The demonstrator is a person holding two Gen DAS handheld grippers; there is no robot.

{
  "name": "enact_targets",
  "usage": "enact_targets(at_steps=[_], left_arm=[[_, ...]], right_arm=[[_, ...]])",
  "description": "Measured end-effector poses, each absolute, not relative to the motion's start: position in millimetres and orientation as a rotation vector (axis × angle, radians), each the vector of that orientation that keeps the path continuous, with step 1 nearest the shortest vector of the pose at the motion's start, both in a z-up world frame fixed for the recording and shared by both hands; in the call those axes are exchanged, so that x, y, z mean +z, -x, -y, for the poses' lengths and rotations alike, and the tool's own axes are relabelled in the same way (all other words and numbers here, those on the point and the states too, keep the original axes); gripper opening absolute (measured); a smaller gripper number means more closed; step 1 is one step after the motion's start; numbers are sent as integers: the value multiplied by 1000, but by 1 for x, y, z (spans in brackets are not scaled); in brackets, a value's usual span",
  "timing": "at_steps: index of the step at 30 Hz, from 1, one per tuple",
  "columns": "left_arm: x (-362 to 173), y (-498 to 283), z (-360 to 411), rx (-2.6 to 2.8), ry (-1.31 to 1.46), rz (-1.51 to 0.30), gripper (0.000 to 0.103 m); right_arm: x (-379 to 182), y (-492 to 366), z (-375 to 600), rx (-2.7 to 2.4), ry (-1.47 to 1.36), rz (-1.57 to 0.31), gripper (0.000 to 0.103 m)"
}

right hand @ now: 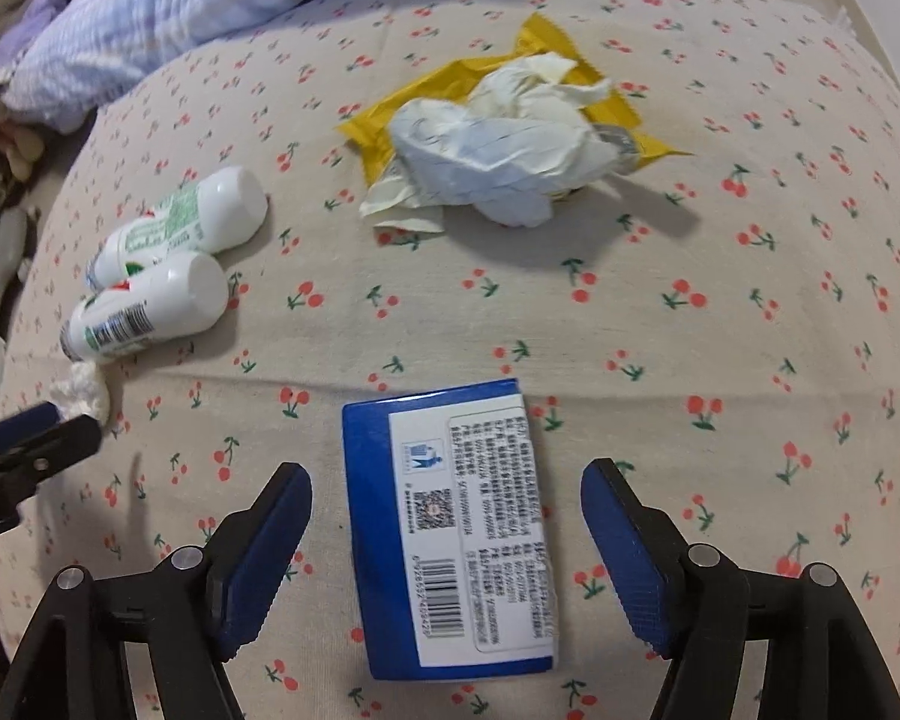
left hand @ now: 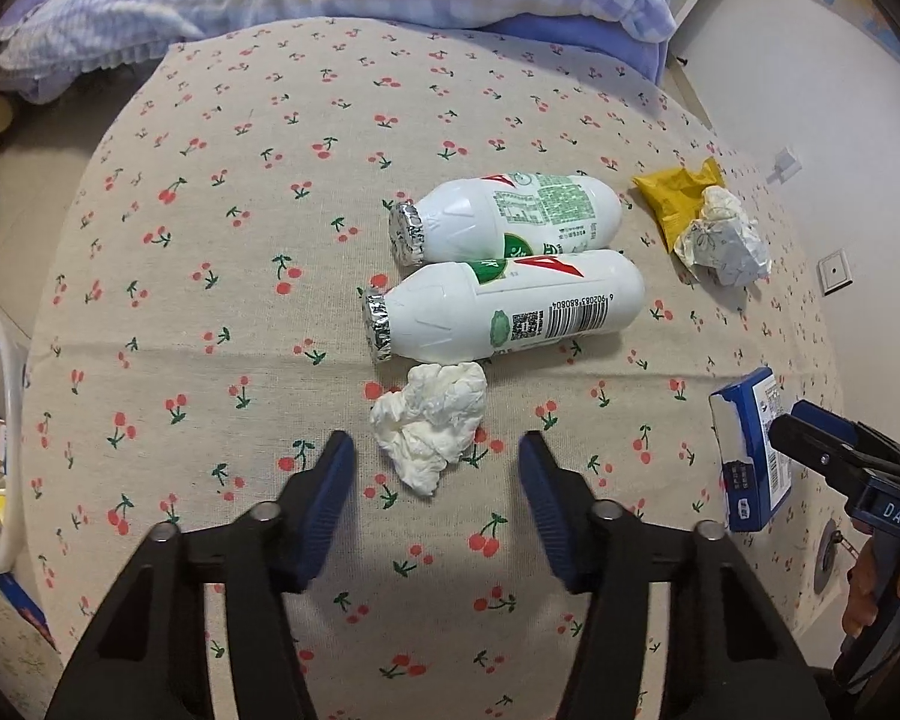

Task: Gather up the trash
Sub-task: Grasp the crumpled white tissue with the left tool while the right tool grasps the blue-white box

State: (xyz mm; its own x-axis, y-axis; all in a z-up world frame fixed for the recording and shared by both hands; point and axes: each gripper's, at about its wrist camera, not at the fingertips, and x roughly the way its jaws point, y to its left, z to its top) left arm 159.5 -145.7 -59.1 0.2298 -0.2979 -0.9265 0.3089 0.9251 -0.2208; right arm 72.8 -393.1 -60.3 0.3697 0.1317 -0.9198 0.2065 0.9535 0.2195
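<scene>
At the centre of the left wrist frame, two white bottles [left hand: 510,267] are seen lying side by side, foil caps pointing left, one crumpled tissue [left hand: 431,423] just before the wide-spread left gripper [left hand: 437,480], while one blue box [right hand: 450,531], long axis running up-frame, lies between the wide-spread right gripper [right hand: 447,513] fingers.

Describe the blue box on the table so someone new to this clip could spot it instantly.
Start at the table with the cherry-print cloth. The blue box lies flat near its front edge, between the open fingers of the right hand-held gripper. It is the only flat, rectangular item there, with a white barcode label facing up, unlike the bottles and crumpled paper farther back.
</scene>
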Motion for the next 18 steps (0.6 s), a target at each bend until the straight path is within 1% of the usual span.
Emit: enact_targets(at_steps=[2,3,5,6,8,11,18], left_arm=[[-60,-161,145,-417,1,-1272,35],[-61,-161,144,-418,5,-1273,32],[-62,-163,143,-420,13,-1273,19],[-62,-163,142,-421,15,-1271,18],[-60,-162,140,-425,11,-1265,6],[-54,-159,136,-442,7,-1249,4],[-40,-152,129,-466,16,-1220,4]], right_arm=[[-59,-68,393,-52,-328,-1191,78],[-58,-65,393,-53,-331,-1190,78],[-58,-63,394,-54,-342,-1193,78],[-58,-62,393,-51,-351,-1195,78],[-60,-63,393,-47,-371,-1201,78],[-64,-62,392,-45,-396,-1214,78],[-74,-63,388,-53,-443,-1250,76]])
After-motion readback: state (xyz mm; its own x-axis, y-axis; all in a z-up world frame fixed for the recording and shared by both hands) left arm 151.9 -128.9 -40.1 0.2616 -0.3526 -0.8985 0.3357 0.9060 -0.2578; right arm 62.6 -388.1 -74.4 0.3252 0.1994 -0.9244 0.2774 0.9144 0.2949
